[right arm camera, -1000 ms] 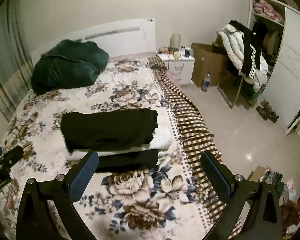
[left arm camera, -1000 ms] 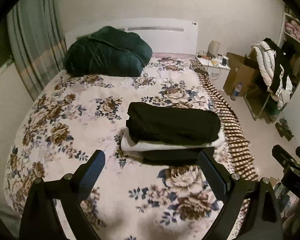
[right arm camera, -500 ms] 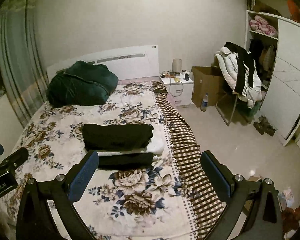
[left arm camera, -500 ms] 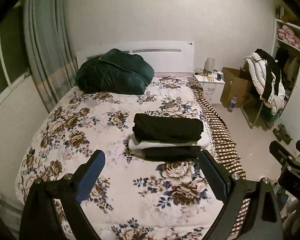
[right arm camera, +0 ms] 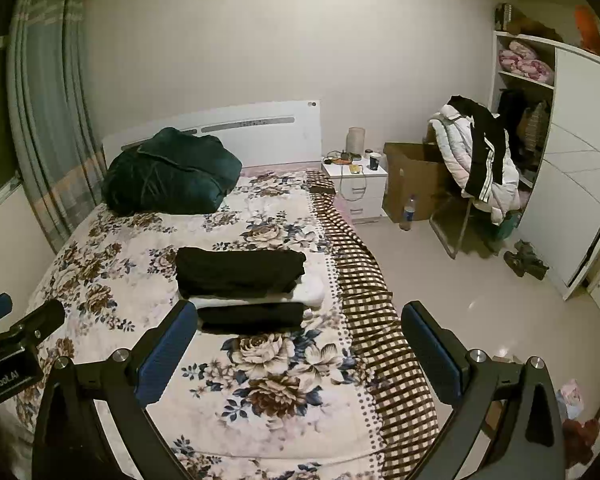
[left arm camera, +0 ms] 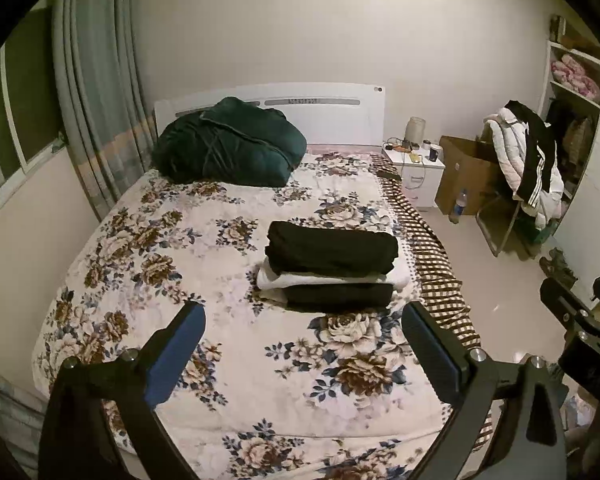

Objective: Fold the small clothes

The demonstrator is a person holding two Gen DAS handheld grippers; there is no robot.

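Above the floral bed (left arm camera: 228, 392), hovering with both grippers (left arm camera: 302, 336) (right arm camera: 298, 334) spread empty, risking toppling the folded stack (left arm camera: 332, 268) if nudged.

A stack of three folded garments (left arm camera: 330, 266) lies on the flower-printed bedspread (left arm camera: 204, 248) toward the bed's right edge, where a brown checked blanket (right arm camera: 380, 320) hangs over the side. Behind the stack, a bundled dark green quilt (left arm camera: 228, 142) rests against the white headboard (left arm camera: 340, 108). Right of the headboard stands a white bedside cabinet (right arm camera: 358, 188), then a brown cardboard box (right arm camera: 410, 176) and a chair draped with jackets (right arm camera: 480, 160).
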